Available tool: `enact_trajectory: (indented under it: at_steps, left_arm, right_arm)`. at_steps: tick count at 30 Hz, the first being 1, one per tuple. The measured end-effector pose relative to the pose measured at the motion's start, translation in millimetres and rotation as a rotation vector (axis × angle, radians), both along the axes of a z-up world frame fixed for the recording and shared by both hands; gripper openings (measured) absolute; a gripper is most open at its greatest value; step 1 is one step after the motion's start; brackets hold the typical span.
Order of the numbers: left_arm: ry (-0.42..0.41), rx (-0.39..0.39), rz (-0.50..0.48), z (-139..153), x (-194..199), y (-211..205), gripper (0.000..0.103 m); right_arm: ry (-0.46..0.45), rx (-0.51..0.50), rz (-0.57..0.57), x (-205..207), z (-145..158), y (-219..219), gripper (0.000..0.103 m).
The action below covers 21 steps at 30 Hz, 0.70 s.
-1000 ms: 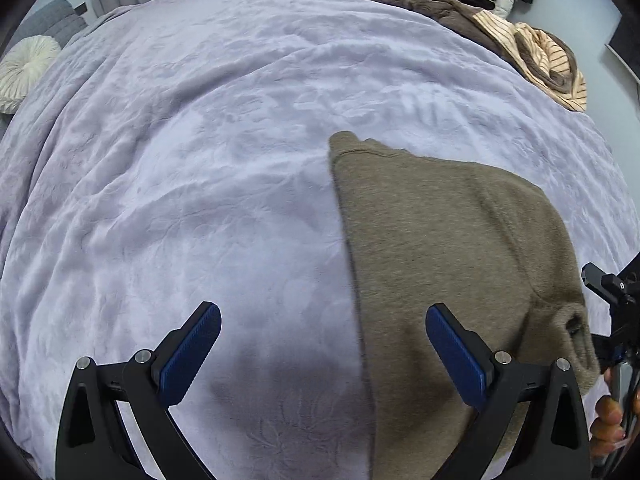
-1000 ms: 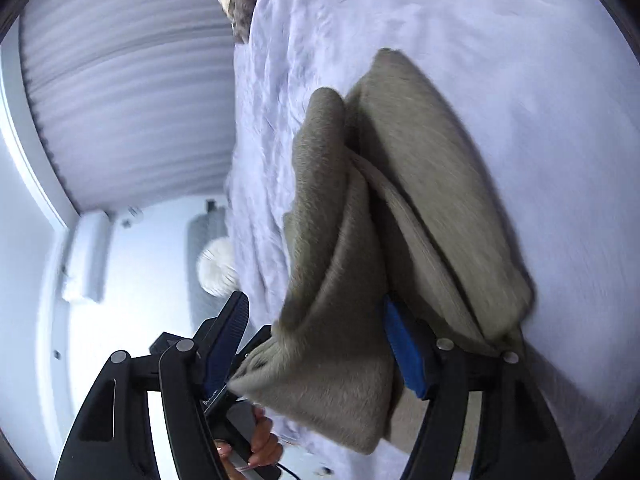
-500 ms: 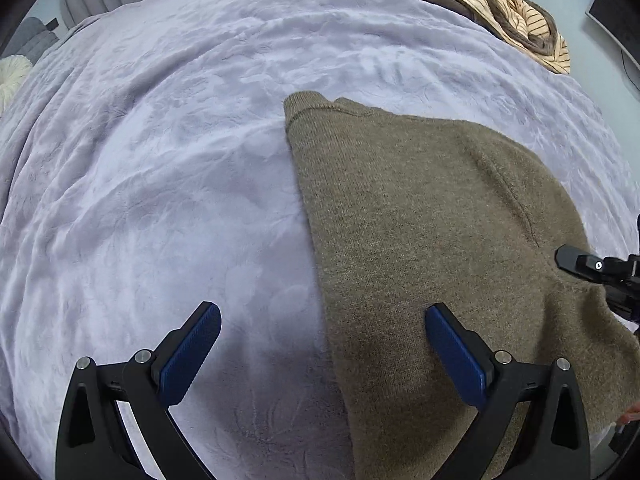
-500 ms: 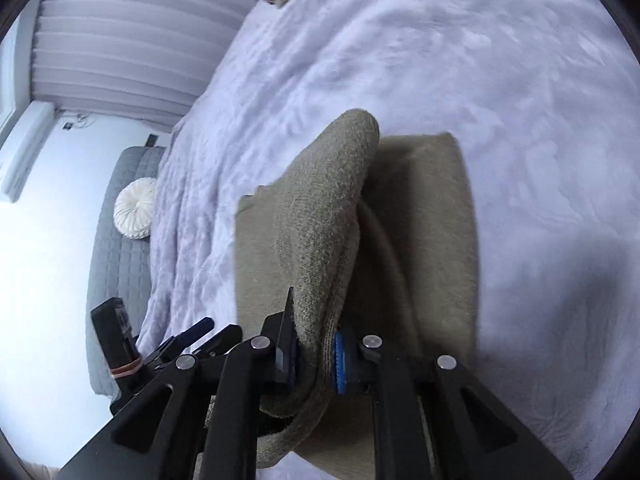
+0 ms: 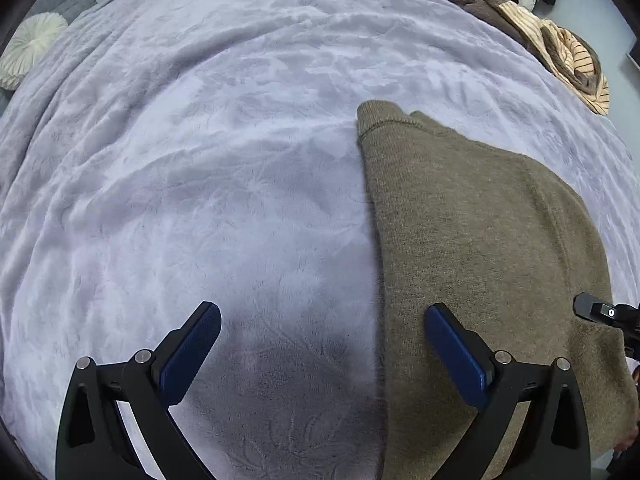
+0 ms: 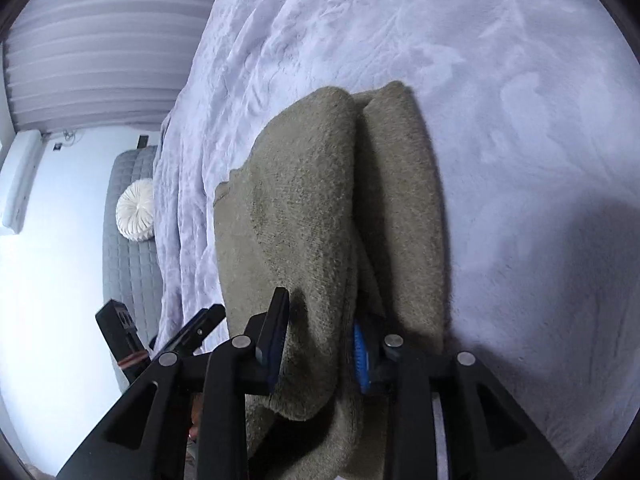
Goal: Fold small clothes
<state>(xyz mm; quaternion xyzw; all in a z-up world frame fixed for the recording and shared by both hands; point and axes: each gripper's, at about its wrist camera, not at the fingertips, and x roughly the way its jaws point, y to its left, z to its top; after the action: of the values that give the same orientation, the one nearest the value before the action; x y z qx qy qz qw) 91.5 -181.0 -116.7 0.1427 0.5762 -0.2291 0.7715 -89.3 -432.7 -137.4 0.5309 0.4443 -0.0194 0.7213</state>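
An olive-brown knit sweater (image 5: 480,240) lies folded on the lavender bedspread (image 5: 220,160), at the right of the left wrist view. My left gripper (image 5: 320,356) is open and empty; its right finger hovers over the sweater's left edge. My right gripper (image 6: 318,344) has its jaws around a folded bundle of the same sweater (image 6: 312,208), with a small gap showing at the left pad. The tip of the right gripper shows at the far right of the left wrist view (image 5: 600,312).
A pile of other clothes, brown and striped (image 5: 560,40), lies at the bed's far right corner. A round cream cushion (image 5: 32,48) sits on a grey seat beyond the left edge; it also shows in the right wrist view (image 6: 136,216).
My right gripper's jaws have opened a little around the sweater fold after being clamped tight. The left gripper has drifted left and back, still open.
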Motion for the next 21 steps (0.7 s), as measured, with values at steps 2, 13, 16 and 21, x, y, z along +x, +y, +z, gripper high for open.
enact_trajectory:
  at_steps: [2,13,16,21]
  left_arm:
    - [-0.001,-0.003,-0.009,2.1,-3.0,-2.8,0.103]
    - [-0.014,0.006,-0.108,-3.3,-17.3,-27.1,0.103]
    - [0.002,0.020,-0.109,8.9,-15.0,-16.4,0.103]
    - [-0.003,0.002,-0.178,32.9,-34.3,-6.7,0.103]
  right_arm:
    - [-0.049,-0.088,0.015,3.9,24.4,9.1,0.013]
    - [0.005,-0.048,-0.175,-47.3,-9.6,-16.9,0.017]
    - [0.074,-0.150,-0.141,-52.7,12.4,-12.5,0.018]
    - [-0.022,-0.216,-0.045,-58.3,72.6,11.3,0.023]
